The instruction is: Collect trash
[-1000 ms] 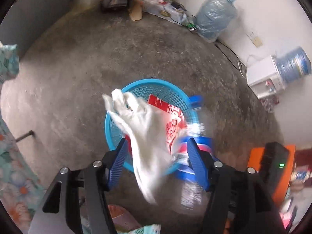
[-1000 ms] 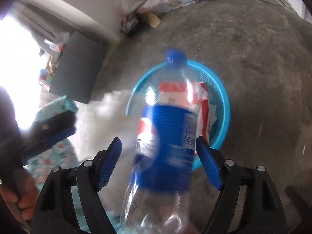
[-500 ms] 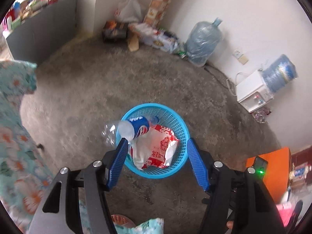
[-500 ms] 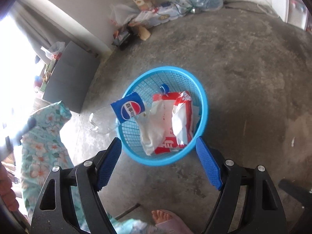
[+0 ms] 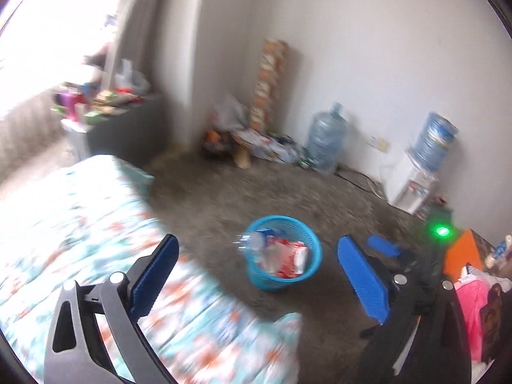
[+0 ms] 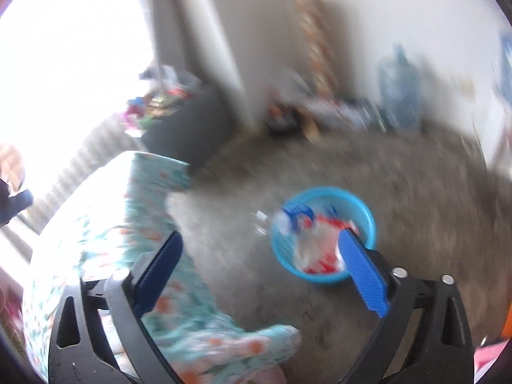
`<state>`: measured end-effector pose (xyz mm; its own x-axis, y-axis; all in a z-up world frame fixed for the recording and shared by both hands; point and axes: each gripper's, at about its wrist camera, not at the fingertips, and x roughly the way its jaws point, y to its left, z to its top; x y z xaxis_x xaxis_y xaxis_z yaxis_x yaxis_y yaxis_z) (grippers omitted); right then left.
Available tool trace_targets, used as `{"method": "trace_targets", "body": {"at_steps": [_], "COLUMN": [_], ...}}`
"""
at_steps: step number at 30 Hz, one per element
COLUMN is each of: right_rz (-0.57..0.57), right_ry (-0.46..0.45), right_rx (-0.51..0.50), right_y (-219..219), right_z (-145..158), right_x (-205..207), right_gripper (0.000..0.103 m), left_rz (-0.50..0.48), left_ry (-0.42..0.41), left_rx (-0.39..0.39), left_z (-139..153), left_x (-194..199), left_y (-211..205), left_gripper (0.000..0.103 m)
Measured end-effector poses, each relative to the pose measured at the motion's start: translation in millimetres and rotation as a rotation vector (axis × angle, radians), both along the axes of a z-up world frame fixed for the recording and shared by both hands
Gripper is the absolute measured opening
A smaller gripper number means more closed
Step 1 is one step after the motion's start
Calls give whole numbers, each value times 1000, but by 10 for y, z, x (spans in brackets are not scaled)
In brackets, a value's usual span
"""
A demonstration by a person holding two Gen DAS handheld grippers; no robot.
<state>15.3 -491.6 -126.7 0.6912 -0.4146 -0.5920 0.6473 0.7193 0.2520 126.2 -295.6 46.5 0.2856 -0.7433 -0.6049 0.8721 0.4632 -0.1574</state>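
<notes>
A blue mesh basket (image 5: 312, 246) stands on the concrete floor, also in the right wrist view (image 6: 368, 224). It holds a red-and-white wrapper (image 5: 288, 257), a white cloth and a clear bottle with a blue label (image 5: 252, 240) that leans over its left rim. My left gripper (image 5: 256, 281) is open and empty, raised well back from the basket. My right gripper (image 6: 260, 270) is open and empty, its right finger (image 6: 361, 265) overlapping the basket in view. Both views are blurred.
A bed with a floral teal sheet (image 5: 80, 240) fills the lower left. Water jugs (image 5: 326, 140), a white dispenser (image 5: 412, 188), bags and boxes (image 5: 256, 140) line the far wall. A grey cabinet (image 5: 128, 131) stands by the window. Orange and pink items (image 5: 464, 256) lie at right.
The cloth and the bottle left my grippers and landed in the basket. Both grippers then rose and pulled back, so the basket looks smaller and the bed and walls came into view.
</notes>
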Motion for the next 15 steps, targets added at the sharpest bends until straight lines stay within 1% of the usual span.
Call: {"method": "trace_targets", "body": {"at_steps": [2,4,6,7,8,11,14,15], "right_rz": [49,80,116,127,146,221,245,247], "right_ry": [-28,-54,-79,-69,-37,9,97,132], "right_rx": [-99,-163,-216,-228,-229,-226,-243,-245], "right_y": [297,542,785,865,960,1152,1319,1388], "right_z": [258,434,611,661,712,753,654,599], "right_x": [52,55,42,47,72,86,53,35], "right_gripper": [95,95,95,95,95,95,95,95], "left_rz": [66,130,198,252,290,403,514,554], "left_ry": [-13,-19,-41,-60,-73,-87,-111,-118], "left_rx": [1,1,-1,-1,2,11,46,42], "left_z": [55,83,115,118,112,68,-40,-77], "left_x": [-81,-148,-184,-229,-264,-330,-409,-441], "left_y": [344,694,967,1124,1223,1515,1699,1751], "left_gripper": [98,98,98,98,98,98,98,98]}}
